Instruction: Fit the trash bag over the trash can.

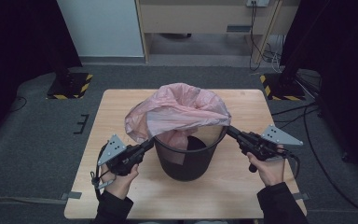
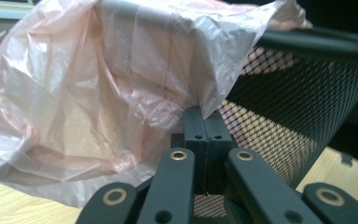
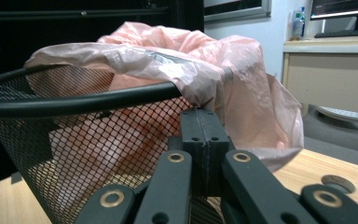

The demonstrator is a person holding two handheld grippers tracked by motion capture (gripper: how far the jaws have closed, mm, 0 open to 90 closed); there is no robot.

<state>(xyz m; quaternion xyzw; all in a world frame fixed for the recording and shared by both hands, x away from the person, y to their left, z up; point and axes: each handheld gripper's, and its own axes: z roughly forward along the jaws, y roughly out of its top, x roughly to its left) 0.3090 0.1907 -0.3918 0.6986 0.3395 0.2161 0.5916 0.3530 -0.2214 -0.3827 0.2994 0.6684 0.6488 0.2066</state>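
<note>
Pink bag [image 1: 177, 109] half over mesh bin [image 1: 189, 163], left gripper [image 2: 206, 122] and right gripper [image 3: 204, 122] pinching its edge, monitor [image 3: 342, 9] behind

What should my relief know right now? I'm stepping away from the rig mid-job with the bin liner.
Left gripper: shut on the pink bag's edge at the bin's left rim.
Right gripper: shut on the bag's edge at the right rim.
The black mesh bin stands upright mid-table.
Done: the bag is draped over the far half of the rim, part of it hanging inside.
Left: the near rim is still bare; the bag likely needs pulling down over it on both sides, then letting go.
</note>
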